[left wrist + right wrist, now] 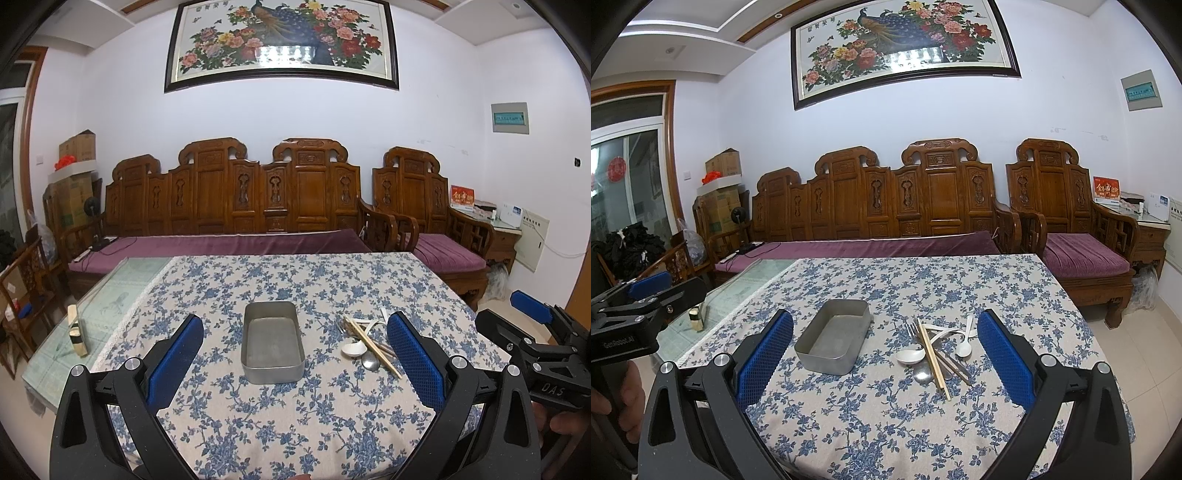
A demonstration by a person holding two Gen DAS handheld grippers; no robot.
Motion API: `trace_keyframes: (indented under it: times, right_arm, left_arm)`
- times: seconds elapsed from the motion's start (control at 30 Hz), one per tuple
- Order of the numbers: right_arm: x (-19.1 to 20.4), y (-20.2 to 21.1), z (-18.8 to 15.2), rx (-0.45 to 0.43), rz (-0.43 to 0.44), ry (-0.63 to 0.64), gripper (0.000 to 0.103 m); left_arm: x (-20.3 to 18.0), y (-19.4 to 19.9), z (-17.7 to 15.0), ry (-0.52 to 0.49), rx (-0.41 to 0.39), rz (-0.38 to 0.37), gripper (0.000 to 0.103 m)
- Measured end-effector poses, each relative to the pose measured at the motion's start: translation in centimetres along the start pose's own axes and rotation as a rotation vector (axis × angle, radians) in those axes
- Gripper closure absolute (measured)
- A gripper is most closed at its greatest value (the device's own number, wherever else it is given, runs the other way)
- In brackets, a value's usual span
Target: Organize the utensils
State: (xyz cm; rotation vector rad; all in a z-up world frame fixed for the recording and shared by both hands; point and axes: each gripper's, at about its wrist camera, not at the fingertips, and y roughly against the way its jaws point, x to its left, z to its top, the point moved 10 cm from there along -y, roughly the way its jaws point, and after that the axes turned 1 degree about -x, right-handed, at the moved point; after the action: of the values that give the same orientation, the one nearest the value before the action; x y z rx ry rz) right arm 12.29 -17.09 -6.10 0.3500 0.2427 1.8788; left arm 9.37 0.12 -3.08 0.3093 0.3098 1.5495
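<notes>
Right gripper (pixel 884 354) spread wide above desk (pixel 886 424). Metal tray (pixel 833 338) left of centre. Just beside it on the right, piled utensils: chopsticks (pixel 934 363), fork (pixel 914 328), white spoons (pixel 910 356). Left gripper (pixel 646 291) at left edge.

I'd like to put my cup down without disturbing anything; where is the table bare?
Bare floral tablecloth lies in front of the grey rectangular metal tin, and between it and the sofa-side edge. It is crowded right of the tin: pile of spoons, fork and wooden chopsticks. Both claws are open.

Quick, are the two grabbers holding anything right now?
Left gripper: open, holding nothing.
Right gripper: open, holding nothing.
</notes>
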Motion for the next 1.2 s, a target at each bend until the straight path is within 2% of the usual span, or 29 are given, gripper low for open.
trace_keyframes:
  times: [0.93,1.2]
  right_arm:
    - [0.1,-0.1,0.1,0.000,0.000,0.001,0.003]
    - [-0.4,-1.3,-0.7,0.023,0.000,-0.004,0.003]
  left_arm:
    - [-0.3,0.0,-0.5,-0.002,0.000,0.001,0.006]
    - [-0.8,-2.9,-2.6,-0.023,0.100,-0.029,0.006]
